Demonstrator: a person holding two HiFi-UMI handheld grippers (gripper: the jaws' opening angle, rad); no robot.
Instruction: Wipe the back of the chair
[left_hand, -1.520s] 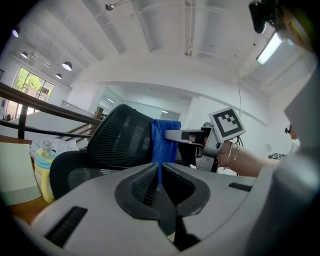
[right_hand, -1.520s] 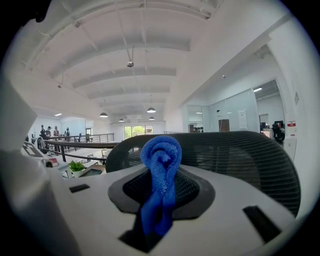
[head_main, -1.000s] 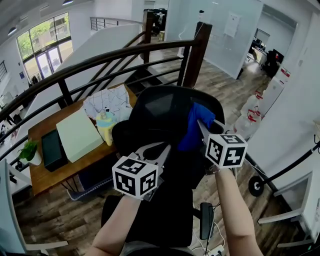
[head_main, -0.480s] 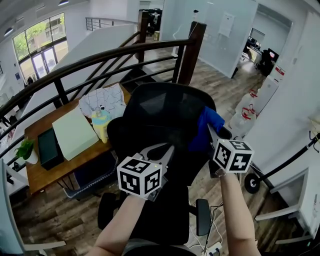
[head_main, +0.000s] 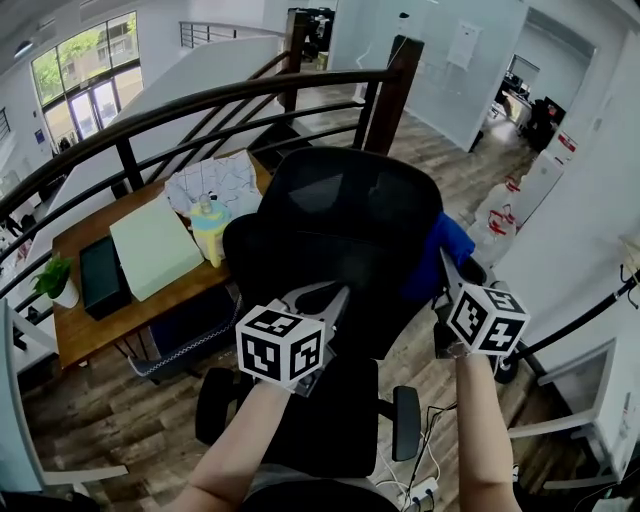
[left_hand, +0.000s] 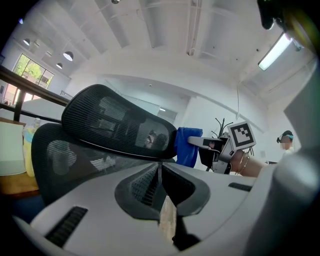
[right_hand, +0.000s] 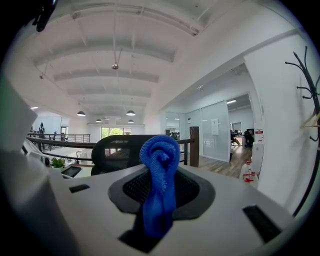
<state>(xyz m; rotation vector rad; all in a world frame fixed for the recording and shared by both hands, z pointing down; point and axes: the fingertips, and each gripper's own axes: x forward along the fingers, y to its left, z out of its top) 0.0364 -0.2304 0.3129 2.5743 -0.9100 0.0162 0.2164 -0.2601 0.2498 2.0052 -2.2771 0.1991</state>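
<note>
The black mesh office chair (head_main: 340, 235) faces away from me, its back (left_hand: 115, 125) toward me. A blue cloth (head_main: 438, 255) is bunched at the right edge of that back. My right gripper (head_main: 447, 268) is shut on it. In the right gripper view the cloth (right_hand: 160, 175) stands up between the jaws, with the chair (right_hand: 117, 147) behind it. My left gripper (head_main: 333, 296) is shut on nothing, low at the middle of the chair back. The left gripper view shows the cloth (left_hand: 187, 146) and the right gripper (left_hand: 199, 142) beside the back's edge. Whether cloth and chair touch is unclear.
A wooden desk (head_main: 95, 345) stands left of the chair with a pale green pad (head_main: 155, 245), a bottle (head_main: 210, 235) and a plant (head_main: 55, 285). A dark railing (head_main: 200, 105) and post (head_main: 400, 90) run behind. Water jugs (head_main: 495, 215) stand at the right.
My right gripper has carried the blue cloth rightward, from the right part of the chair back out to its right edge. The left gripper has hardly moved.
</note>
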